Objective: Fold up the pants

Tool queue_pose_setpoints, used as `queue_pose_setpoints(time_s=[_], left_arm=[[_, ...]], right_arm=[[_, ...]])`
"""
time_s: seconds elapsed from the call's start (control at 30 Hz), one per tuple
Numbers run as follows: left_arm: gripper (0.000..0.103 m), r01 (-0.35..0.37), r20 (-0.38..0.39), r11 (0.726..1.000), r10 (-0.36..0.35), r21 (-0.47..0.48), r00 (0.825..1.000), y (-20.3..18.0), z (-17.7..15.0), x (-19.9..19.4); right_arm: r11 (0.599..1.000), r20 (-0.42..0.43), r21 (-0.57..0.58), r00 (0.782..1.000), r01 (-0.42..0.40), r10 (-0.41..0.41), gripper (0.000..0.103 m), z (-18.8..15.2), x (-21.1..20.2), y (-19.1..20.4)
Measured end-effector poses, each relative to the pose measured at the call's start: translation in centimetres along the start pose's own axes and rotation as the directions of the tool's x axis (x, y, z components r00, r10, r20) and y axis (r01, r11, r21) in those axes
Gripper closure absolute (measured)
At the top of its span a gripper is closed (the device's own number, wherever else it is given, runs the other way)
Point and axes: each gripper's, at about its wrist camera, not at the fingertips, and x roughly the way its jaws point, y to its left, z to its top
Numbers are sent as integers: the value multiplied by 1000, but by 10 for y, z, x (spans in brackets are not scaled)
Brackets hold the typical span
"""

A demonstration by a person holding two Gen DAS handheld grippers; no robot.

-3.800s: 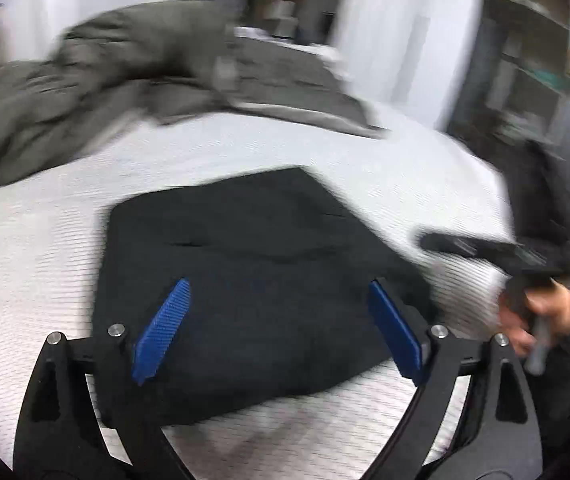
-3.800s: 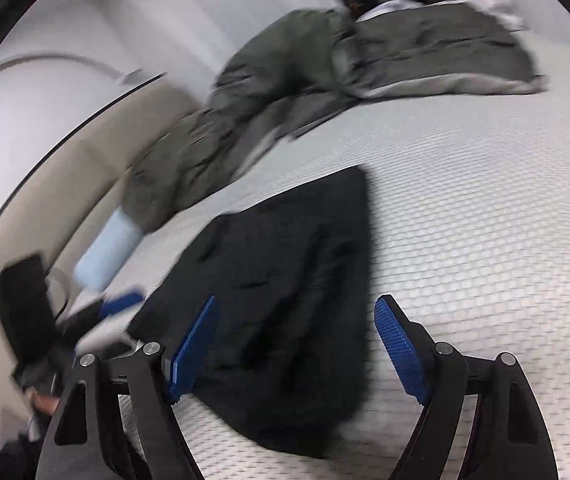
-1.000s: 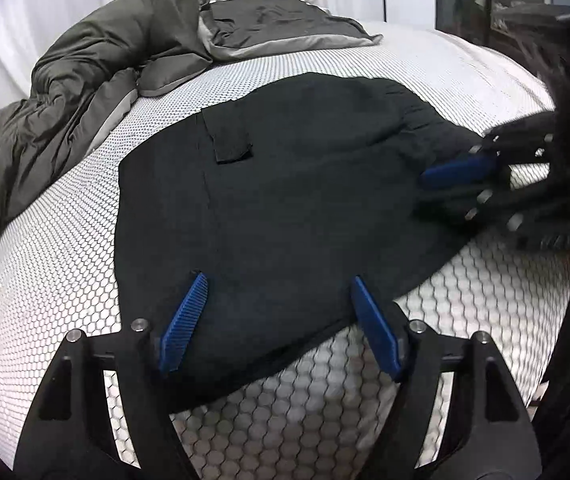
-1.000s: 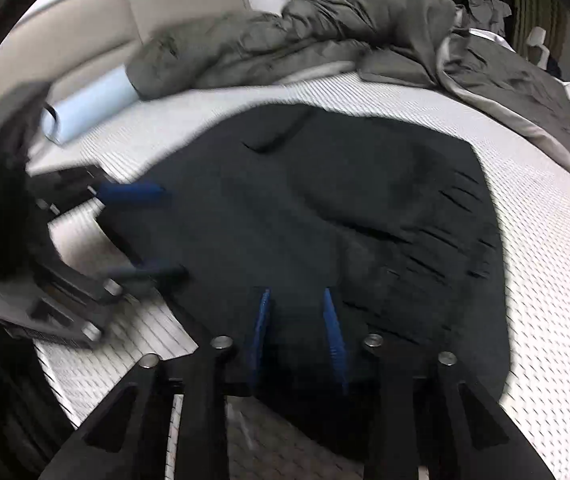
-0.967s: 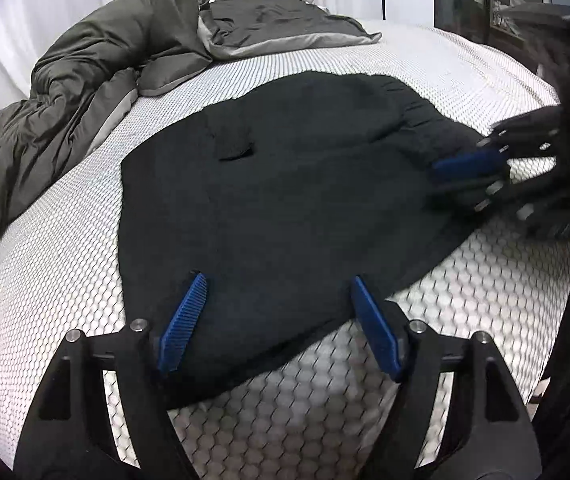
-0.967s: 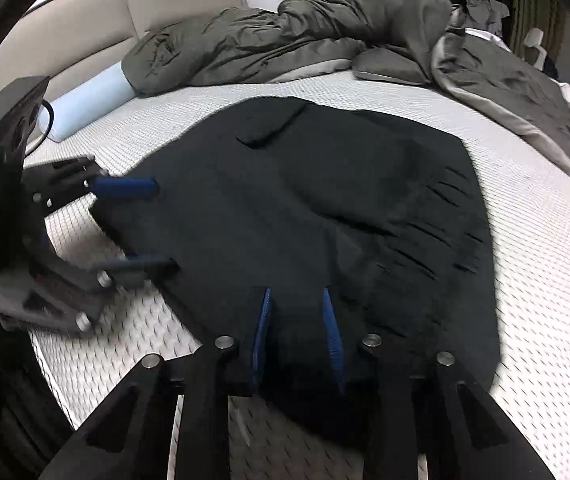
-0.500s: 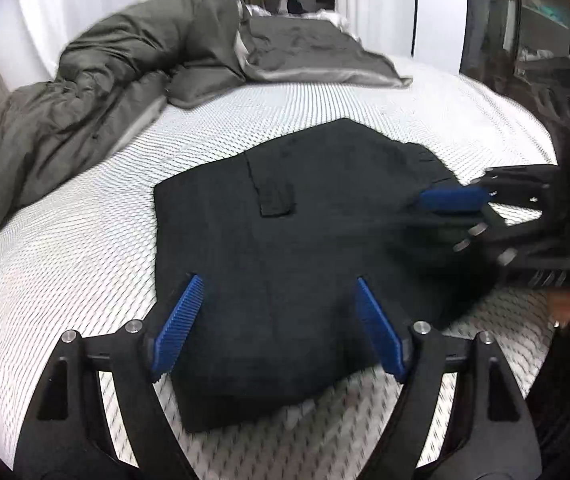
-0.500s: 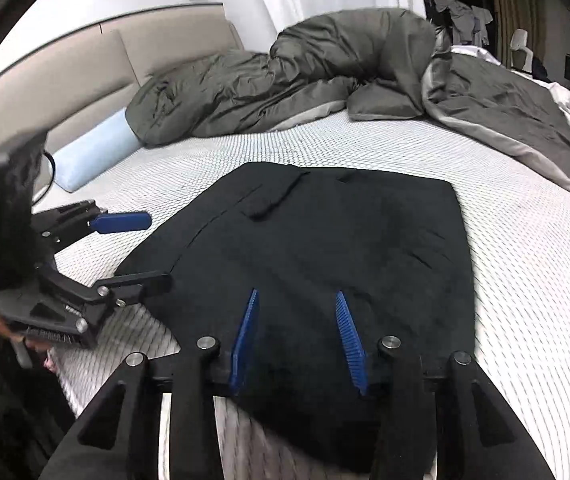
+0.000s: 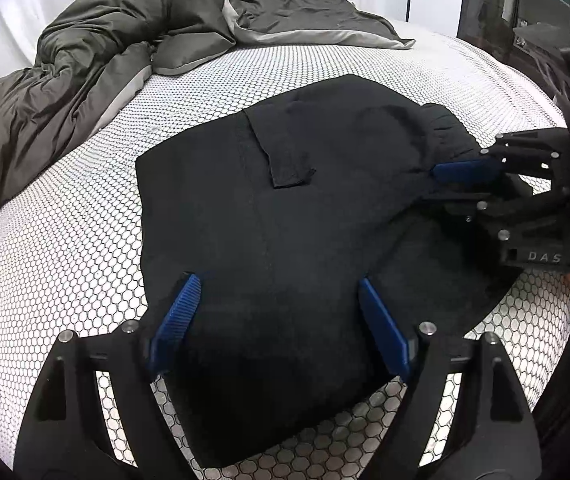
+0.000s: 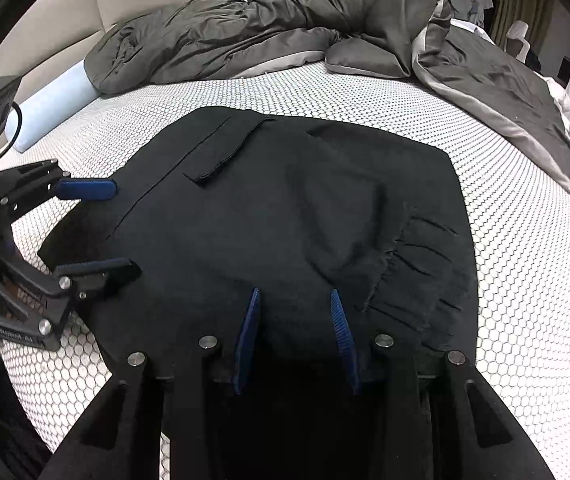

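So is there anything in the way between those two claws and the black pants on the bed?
Nothing visible is. The pants lie folded on the bare mattress. The left claw and the right claw are both right at the fabric's near edge. The grey duvet is heaped apart, behind them.

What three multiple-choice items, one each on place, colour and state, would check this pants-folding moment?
1. Where do the pants lie?
A. on the white mattress
B. on top of the grey duvet
C. on the floor

2. What colour are the gripper pads?
A. red
B. blue
C. green

3. How are the jaws of the left gripper?
A. shut on the duvet
B. shut on a pillow
C. open wide over the pants

Answers:
1 A, the honeycomb mattress shows on all sides of the dark fabric.
2 B, both pads in each wrist view are blue.
3 C, the pads stand far apart with pants between and below them.
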Motion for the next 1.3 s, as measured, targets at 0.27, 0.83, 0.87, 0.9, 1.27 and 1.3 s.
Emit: queue_pose_setpoints(time_s=[0.27,0.83,0.87,0.9,1.27,1.3], left_arm=[[25,-20,25,999,21,-44,999,21,34,-1],[22,-32,42,992,37,-123,998,70,45,8],[22,-38,52,990,45,-133,998,73,50,10],[22,-46,48,988,54,-147,997,78,57,16],[10,-67,-44,958,57,-279,997,113,50,55],[10,-74,-41,957,65,-282,997,112,48,54]], right_arm=[[995,50,25,994,-99,97,66,23,-3,8],[996,13,59,998,-64,63,66,38,9,-13],[995,20,57,996,-84,83,66,42,9,-10],[994,22,52,996,-92,91,66,52,13,-5],[994,-61,95,997,60,-54,71,55,33,-46],[993,-35,116,999,24,-20,71,51,28,-53]])
